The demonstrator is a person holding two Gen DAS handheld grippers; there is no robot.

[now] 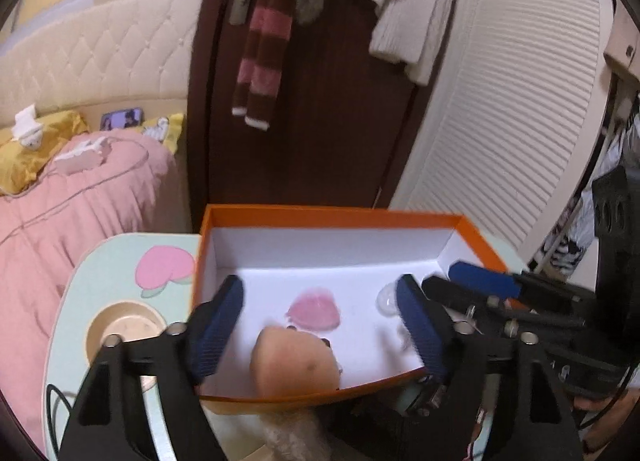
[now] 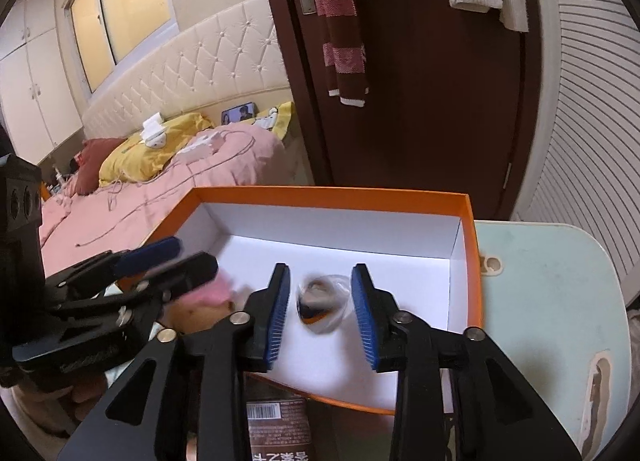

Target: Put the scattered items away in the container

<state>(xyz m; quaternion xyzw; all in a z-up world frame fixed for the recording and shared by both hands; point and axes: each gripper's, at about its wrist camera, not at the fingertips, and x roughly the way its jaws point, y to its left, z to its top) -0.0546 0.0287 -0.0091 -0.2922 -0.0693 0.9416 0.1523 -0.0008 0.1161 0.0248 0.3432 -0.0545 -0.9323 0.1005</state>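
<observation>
An orange box with a white inside stands on a pale green table; it also shows in the right wrist view. My left gripper is open above the box's near part. A tan plush toy lies between its fingers, over the front wall, with a pink part inside the box. My right gripper is open. A blurred small clear-wrapped item is between its fingers, over the box floor; it shows blurred in the left wrist view.
A brown packet with a barcode lies in front of the box. The table has a round cup recess. A pink bed is to the left, a dark door and a white slatted door are behind.
</observation>
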